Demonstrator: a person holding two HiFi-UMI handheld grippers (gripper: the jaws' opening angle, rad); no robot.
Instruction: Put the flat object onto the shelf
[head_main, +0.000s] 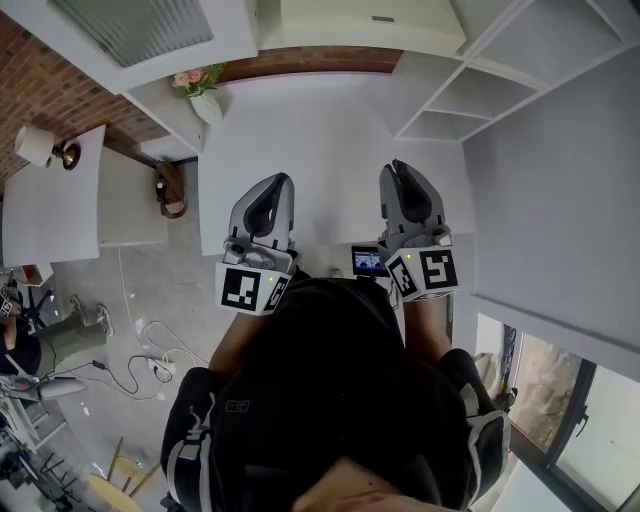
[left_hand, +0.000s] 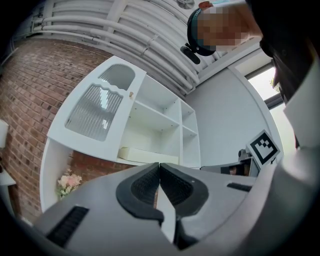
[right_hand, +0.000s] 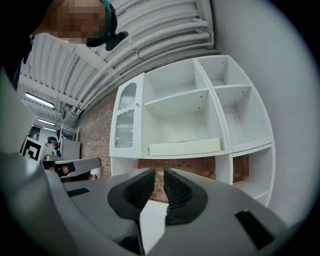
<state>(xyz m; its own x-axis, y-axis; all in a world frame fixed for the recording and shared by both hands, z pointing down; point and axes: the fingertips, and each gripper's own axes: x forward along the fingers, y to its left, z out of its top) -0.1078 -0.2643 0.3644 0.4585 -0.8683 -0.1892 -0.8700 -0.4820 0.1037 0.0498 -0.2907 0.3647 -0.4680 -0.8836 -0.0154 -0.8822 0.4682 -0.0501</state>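
Note:
A flat cream slab (right_hand: 185, 146) lies on a shelf board of the white shelf unit (right_hand: 215, 90), in the wide compartment above a brick-backed recess. The left gripper view shows the same slab (left_hand: 147, 155) on the unit (left_hand: 165, 120). My left gripper (head_main: 275, 185) is held close to my body over the white table, its jaws (left_hand: 159, 165) pressed together and empty. My right gripper (head_main: 400, 170) hovers beside it, pointing at the shelves. Its jaws (right_hand: 159, 171) stand with only a thin slit between the pads and nothing in it.
A white table (head_main: 300, 150) lies under both grippers. A vase of pink flowers (head_main: 200, 85) stands at its far left corner. A ribbed-glass cabinet door (right_hand: 126, 122) closes the unit's left side. Cables (head_main: 150, 360) trail on the floor at left, by a low white table (head_main: 60, 200).

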